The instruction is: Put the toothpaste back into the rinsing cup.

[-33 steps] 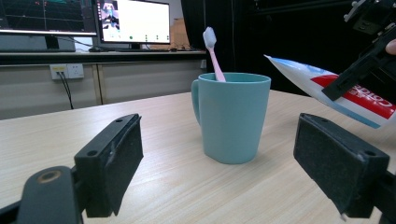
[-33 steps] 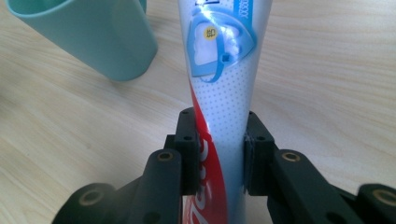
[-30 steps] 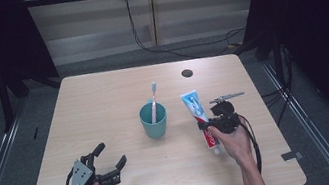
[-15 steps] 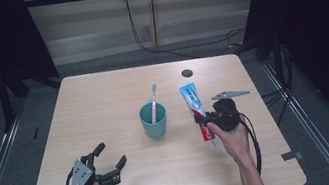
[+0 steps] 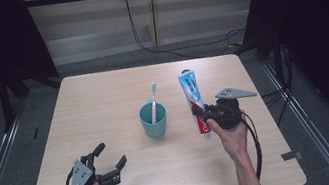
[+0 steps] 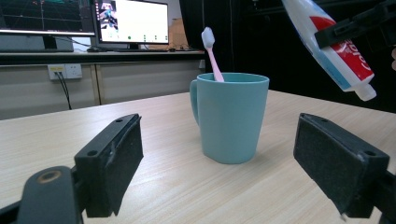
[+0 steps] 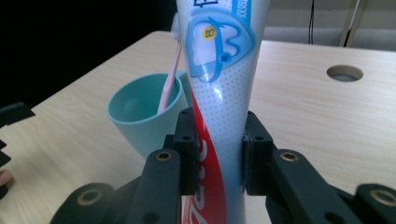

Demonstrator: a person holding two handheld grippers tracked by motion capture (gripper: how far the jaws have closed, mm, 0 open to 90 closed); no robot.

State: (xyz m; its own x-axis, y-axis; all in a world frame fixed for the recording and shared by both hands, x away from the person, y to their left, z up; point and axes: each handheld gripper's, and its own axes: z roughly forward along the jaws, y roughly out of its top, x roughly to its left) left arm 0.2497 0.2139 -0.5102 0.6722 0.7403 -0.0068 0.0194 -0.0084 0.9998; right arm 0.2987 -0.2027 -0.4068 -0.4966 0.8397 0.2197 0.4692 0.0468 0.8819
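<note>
The right gripper (image 7: 216, 154) is clamped on a white toothpaste tube (image 7: 219, 88) with a red band and blue crimped end, lifted clear of the table (image 5: 103, 102), cap lowest, just right of the teal cup (image 5: 153, 120) holding a pink toothbrush (image 5: 154, 102), while the left gripper (image 6: 233, 163) rests wide apart.

toothpaste tube (image 7: 219, 93): top and cap end cut off by the right gripper view's edges; lettering cut short at the upper edge; lower band covered by the pads (image 7: 187, 149).
toothbrush (image 7: 169, 79): head mostly behind the tube; lower handle sunk out of sight in the cup (image 7: 140, 112).
left gripper (image 6: 233, 172): body cut off at the bottom edge of its own view.
monitors (image 6: 130, 21): screen content too small to read.
</note>
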